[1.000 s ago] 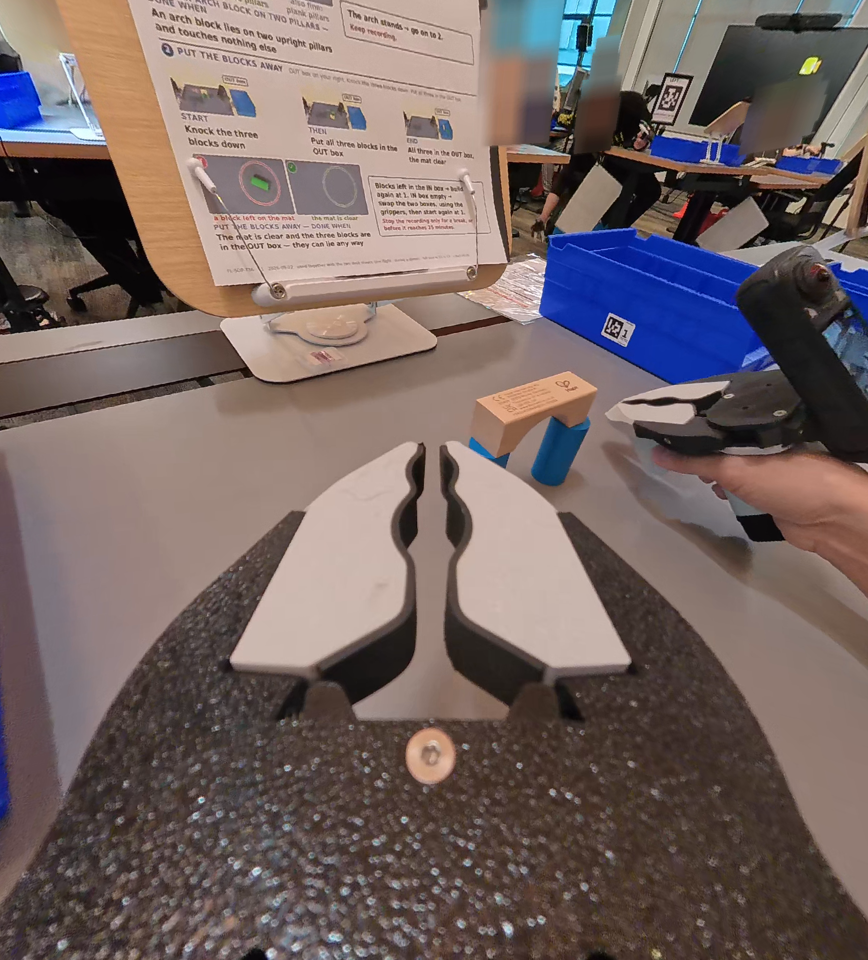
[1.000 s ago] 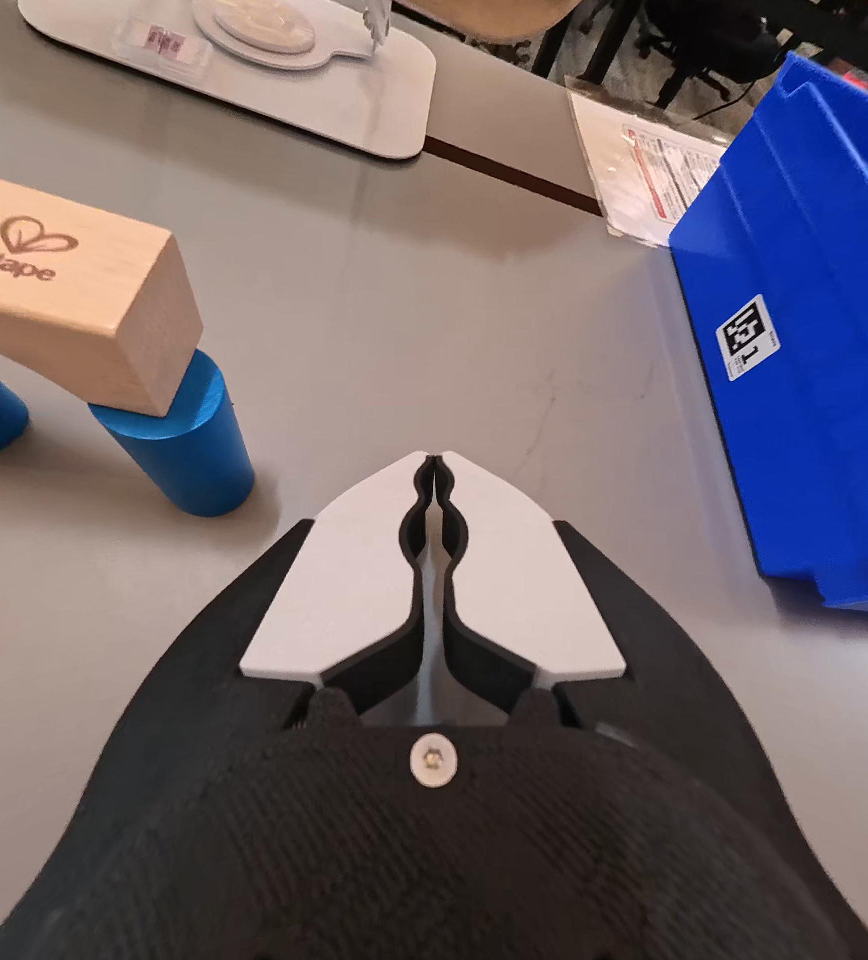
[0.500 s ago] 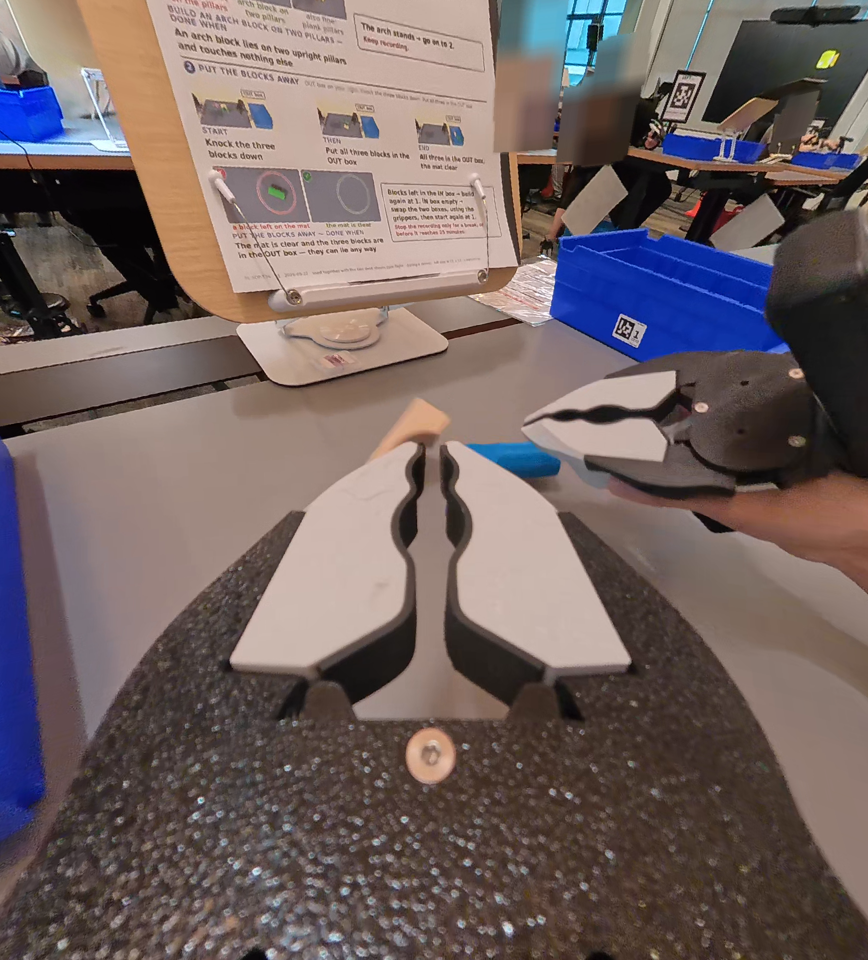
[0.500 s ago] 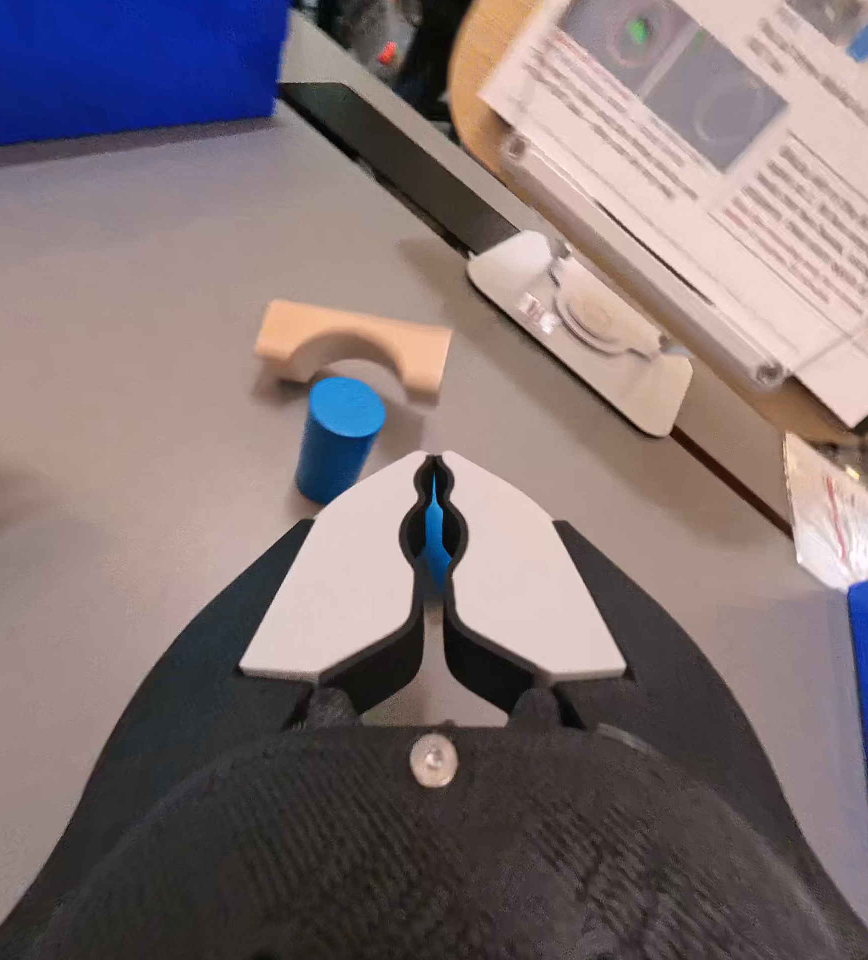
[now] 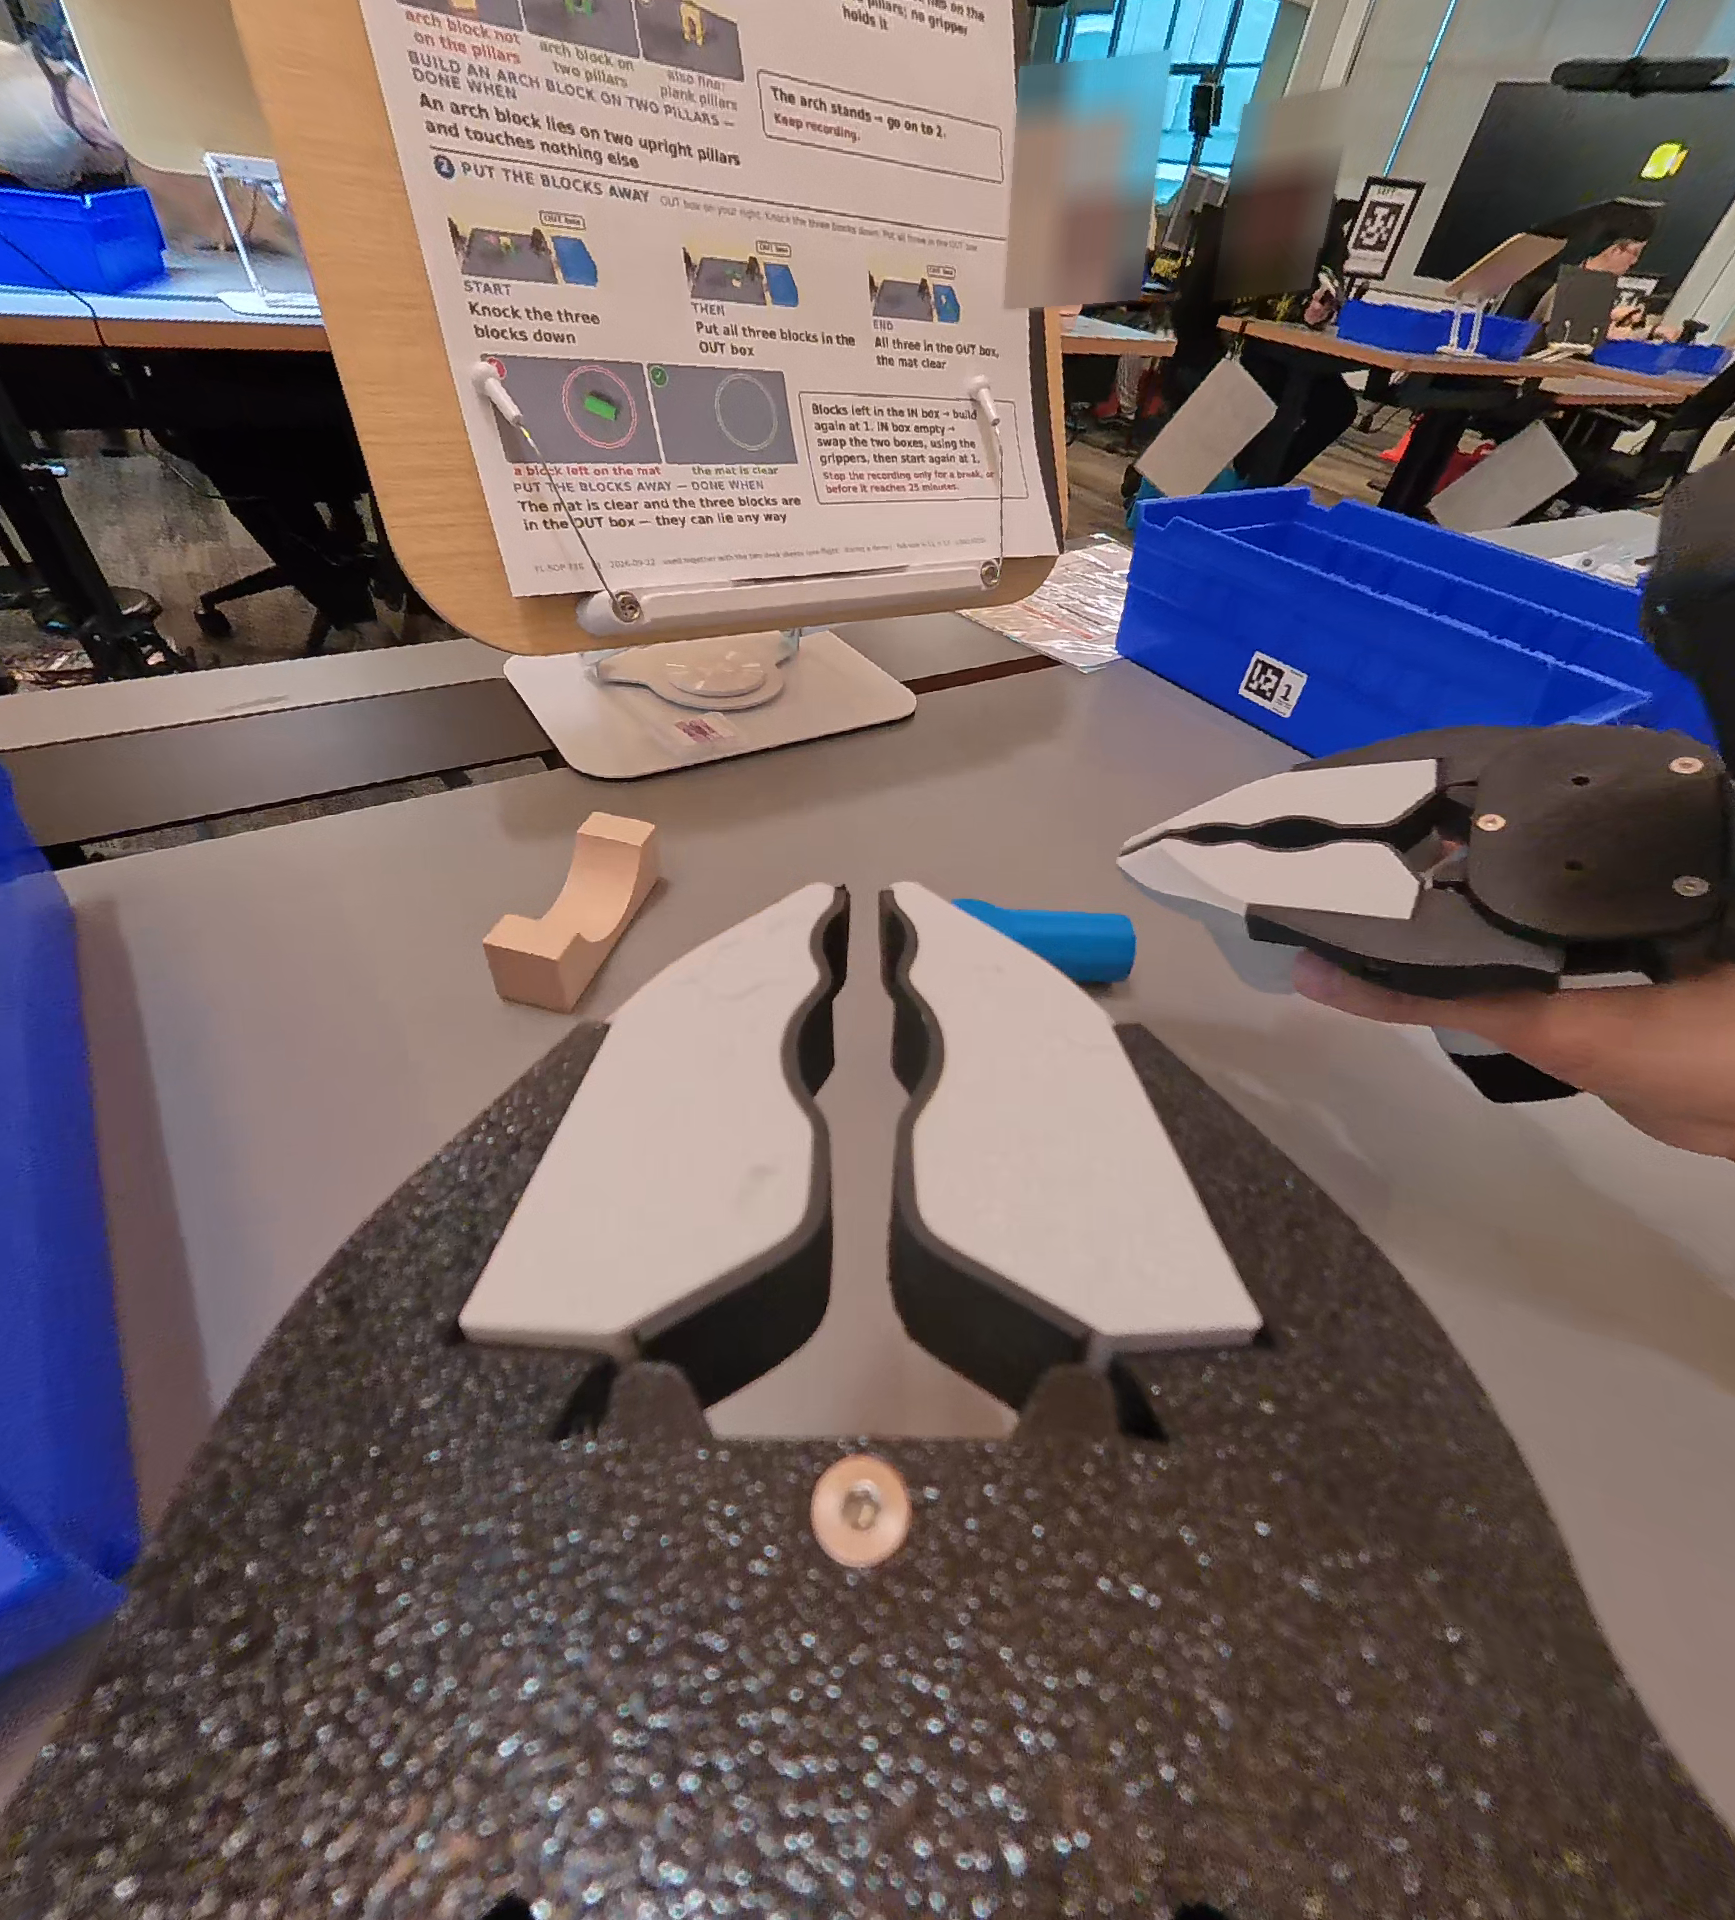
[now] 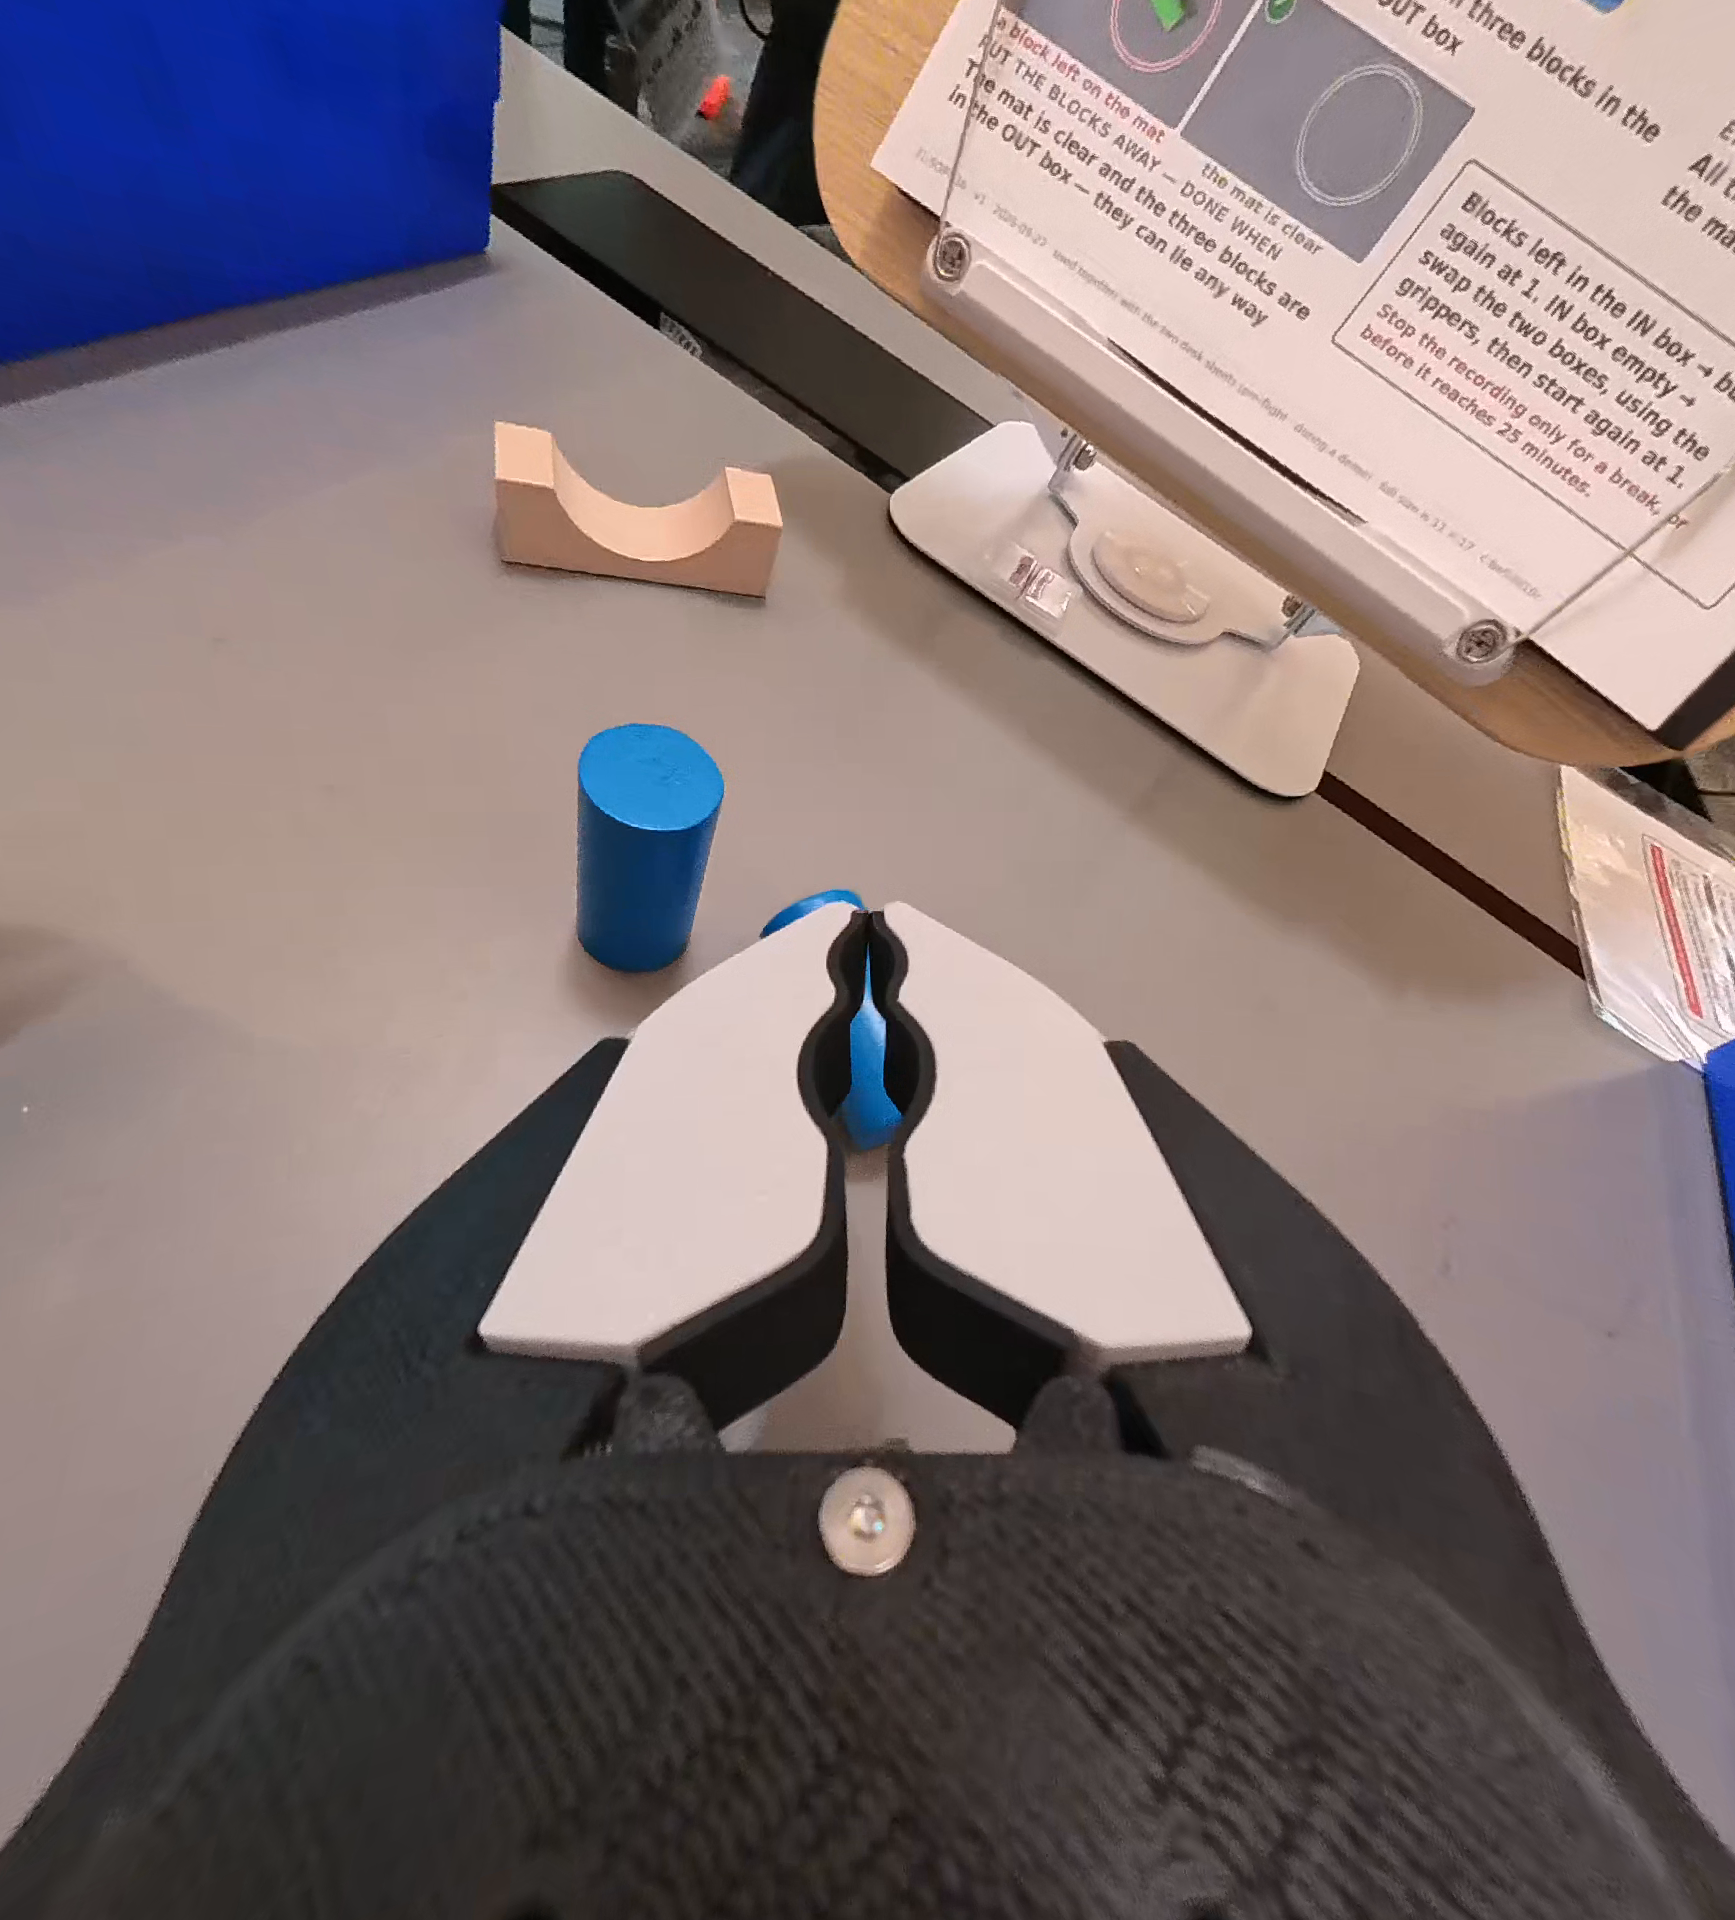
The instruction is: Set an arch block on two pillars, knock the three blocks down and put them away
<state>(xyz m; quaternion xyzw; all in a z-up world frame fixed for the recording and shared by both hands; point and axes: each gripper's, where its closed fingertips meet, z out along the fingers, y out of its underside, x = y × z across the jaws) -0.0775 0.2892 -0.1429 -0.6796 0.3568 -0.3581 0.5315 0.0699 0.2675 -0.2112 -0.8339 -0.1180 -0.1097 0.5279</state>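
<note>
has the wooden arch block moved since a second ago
Yes. The wooden arch block sat across two blue cylinders a second ago. Now it lies on the grey table, curve up, farther left of the white stand base.

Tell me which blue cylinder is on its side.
The blue cylinder lying flat just past the right gripper, partly hidden beneath its fingertips. The other blue cylinder stands upright, farther left, nearer the wooden arch block.

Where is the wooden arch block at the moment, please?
In the left wrist view, the wooden arch block lies overturned on the grey table, left of the fallen blue cylinder.
</note>
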